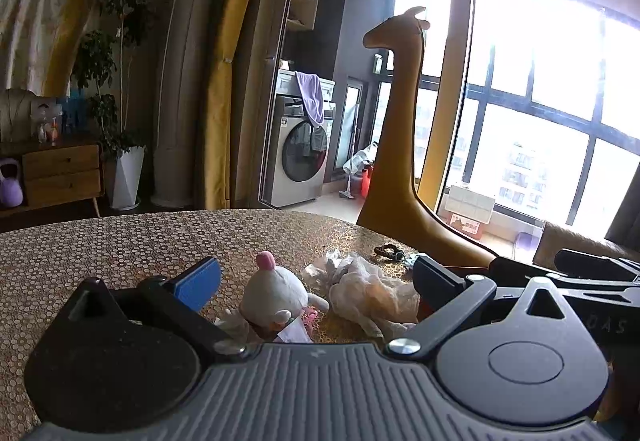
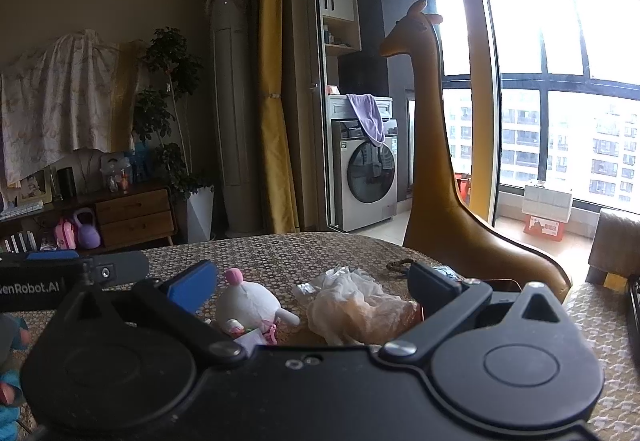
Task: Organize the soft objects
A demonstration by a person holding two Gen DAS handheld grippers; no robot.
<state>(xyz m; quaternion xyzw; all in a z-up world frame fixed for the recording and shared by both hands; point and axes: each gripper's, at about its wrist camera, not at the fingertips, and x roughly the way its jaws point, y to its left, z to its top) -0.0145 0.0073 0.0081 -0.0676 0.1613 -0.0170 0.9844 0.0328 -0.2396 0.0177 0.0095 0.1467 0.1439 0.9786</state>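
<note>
A white plush toy [image 1: 276,295] with a pink pompom lies on the patterned table [image 1: 120,241], between the fingers of my open left gripper [image 1: 316,281]. It also shows in the right wrist view [image 2: 250,301], between the fingers of my open right gripper [image 2: 312,285]. A crumpled white plastic bag [image 1: 372,293] lies right of the toy, near each gripper's right finger; it shows in the right wrist view [image 2: 352,305] too. A blue and pink soft toy [image 2: 10,373] lies at the far left. Both grippers are empty, side by side.
A tall brown giraffe figure [image 1: 400,145] stands beyond the table's far right edge. A dark braided item [image 1: 386,251] and small clutter lie near it. The left gripper's body [image 2: 48,277] shows at left in the right wrist view. A cushioned seat [image 2: 600,321] is at right.
</note>
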